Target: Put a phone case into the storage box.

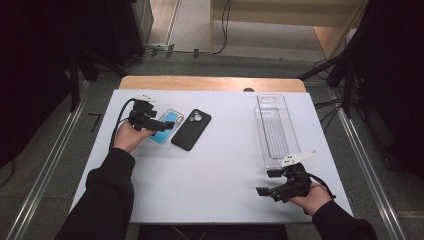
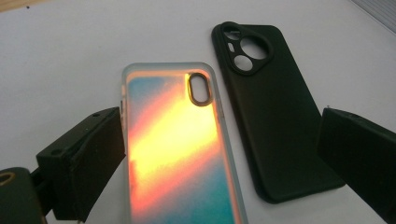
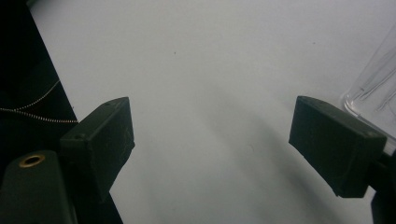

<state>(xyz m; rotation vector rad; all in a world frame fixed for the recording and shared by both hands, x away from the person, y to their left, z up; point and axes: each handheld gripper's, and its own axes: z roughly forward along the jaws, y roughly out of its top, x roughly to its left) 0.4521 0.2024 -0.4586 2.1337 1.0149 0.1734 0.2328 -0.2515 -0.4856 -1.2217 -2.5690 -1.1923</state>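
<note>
High view: left claw released, jaws straddling colourful phone case flat on table beside black case, prob lining up grab. Right claw released, idle nr clear tray.

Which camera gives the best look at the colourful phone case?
The left gripper view: the colourful phone case lies close and large, between that gripper's open jaws. In the high view it is small and partly covered by the left gripper.
</note>
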